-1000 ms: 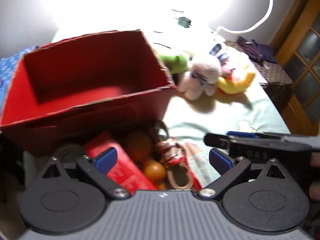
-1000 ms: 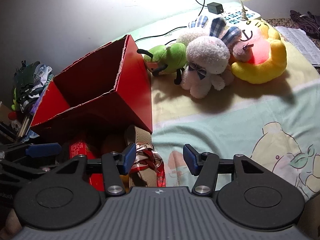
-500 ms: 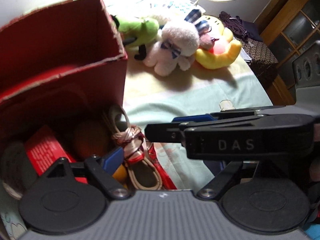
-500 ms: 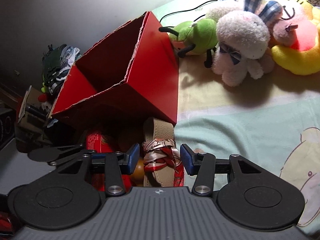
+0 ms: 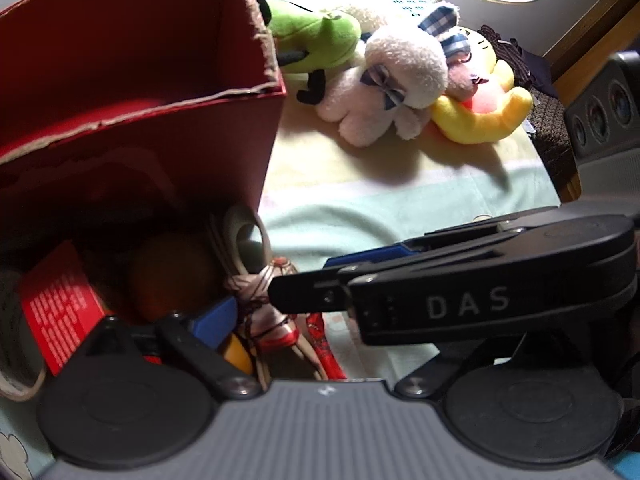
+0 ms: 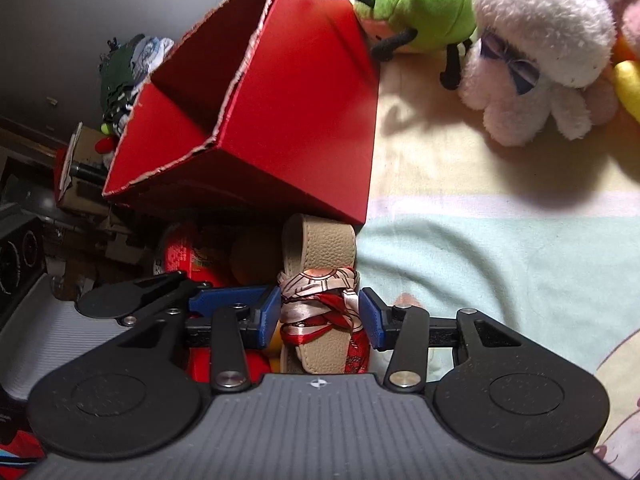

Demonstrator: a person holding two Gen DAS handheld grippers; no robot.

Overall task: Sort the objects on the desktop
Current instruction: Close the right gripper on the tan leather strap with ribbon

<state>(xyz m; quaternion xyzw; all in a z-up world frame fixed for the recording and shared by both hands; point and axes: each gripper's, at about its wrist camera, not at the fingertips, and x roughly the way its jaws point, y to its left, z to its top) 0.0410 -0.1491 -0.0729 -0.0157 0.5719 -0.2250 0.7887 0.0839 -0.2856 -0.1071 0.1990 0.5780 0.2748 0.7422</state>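
**Lining up the right claw on the strap**

I am bringing the right claw down over the tan strap, the one bound with a red and white scarf. Its blue pads are spread, one on either side of the scarf and just beside it, not pinching yet; I am straddling the wrapped part because, in my judgement, the cloth gives the best purchase.

The strap is lying on the bed at the near corner of the red box, among a heap with an orange and a red packet.

I am holding the left claw low beside that heap. One blue pad is showing; the other is hidden behind the right claw's arm, so I cannot tell its spread.

The box is standing open, likely the bin. The plush toys are lying well apart, beyond it.
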